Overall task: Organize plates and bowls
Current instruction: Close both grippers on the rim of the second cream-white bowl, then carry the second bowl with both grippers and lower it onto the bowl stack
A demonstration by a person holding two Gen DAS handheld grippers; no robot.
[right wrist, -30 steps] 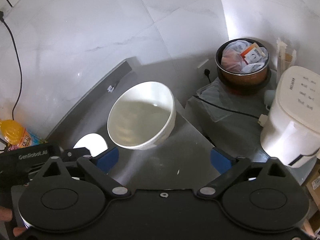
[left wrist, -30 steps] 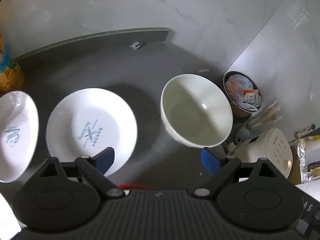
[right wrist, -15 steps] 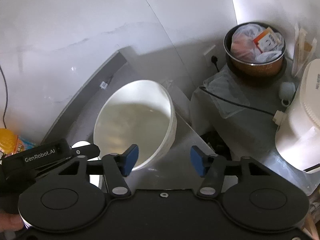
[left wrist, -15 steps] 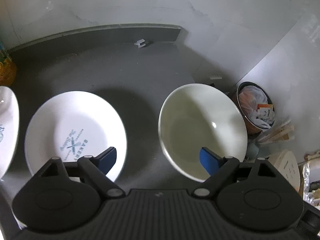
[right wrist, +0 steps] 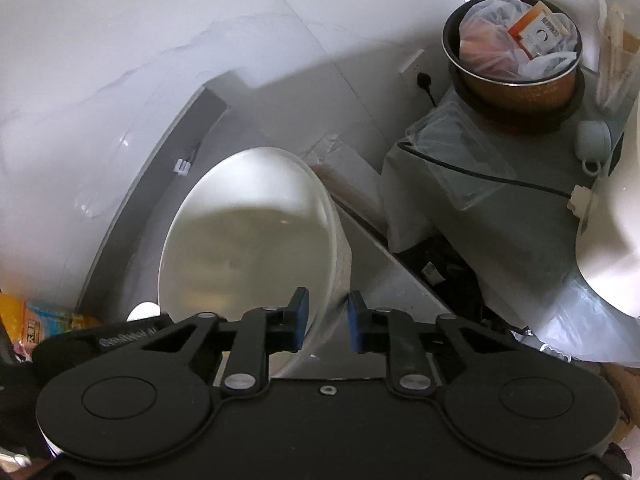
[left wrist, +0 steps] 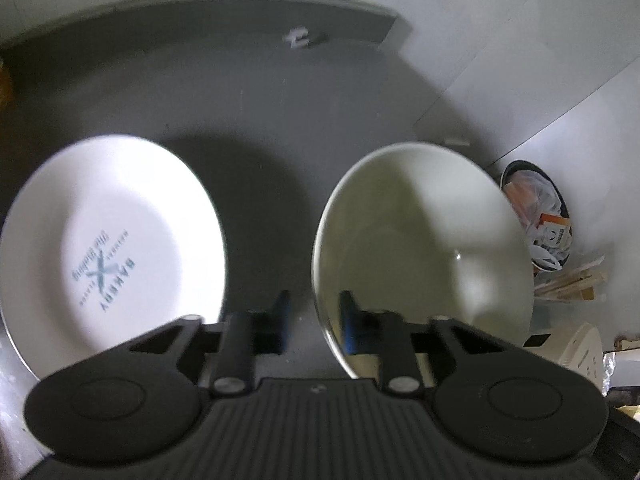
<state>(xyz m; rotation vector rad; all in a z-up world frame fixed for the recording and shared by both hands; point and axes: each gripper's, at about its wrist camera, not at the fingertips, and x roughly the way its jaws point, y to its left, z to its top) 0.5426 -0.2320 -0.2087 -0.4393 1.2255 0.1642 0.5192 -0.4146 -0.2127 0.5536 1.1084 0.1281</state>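
A white bowl (left wrist: 420, 240) stands on the dark grey counter (left wrist: 240, 92), with a white plate (left wrist: 108, 240) printed with blue lettering to its left. My left gripper (left wrist: 314, 318) is shut on the bowl's near-left rim, one blue pad inside and one outside. In the right wrist view the same bowl (right wrist: 248, 240) fills the centre. My right gripper (right wrist: 328, 320) is shut on its right wall, left pad inside, right pad outside. The left gripper's black body (right wrist: 100, 340) shows at lower left, with a sliver of the plate (right wrist: 144, 312) behind it.
To the right of the counter sit a metal pot stuffed with bags (right wrist: 516, 52), a clear lid (right wrist: 460, 160), a black cable and a white appliance (right wrist: 612, 220). An orange packet (right wrist: 32, 316) lies at far left. A small white clip (left wrist: 298, 37) sits near the counter's back edge.
Both grippers moved down and in toward the bowl, and their jaws went from wide open to closed on its rim. A second plate at far left slid out of the left wrist view.
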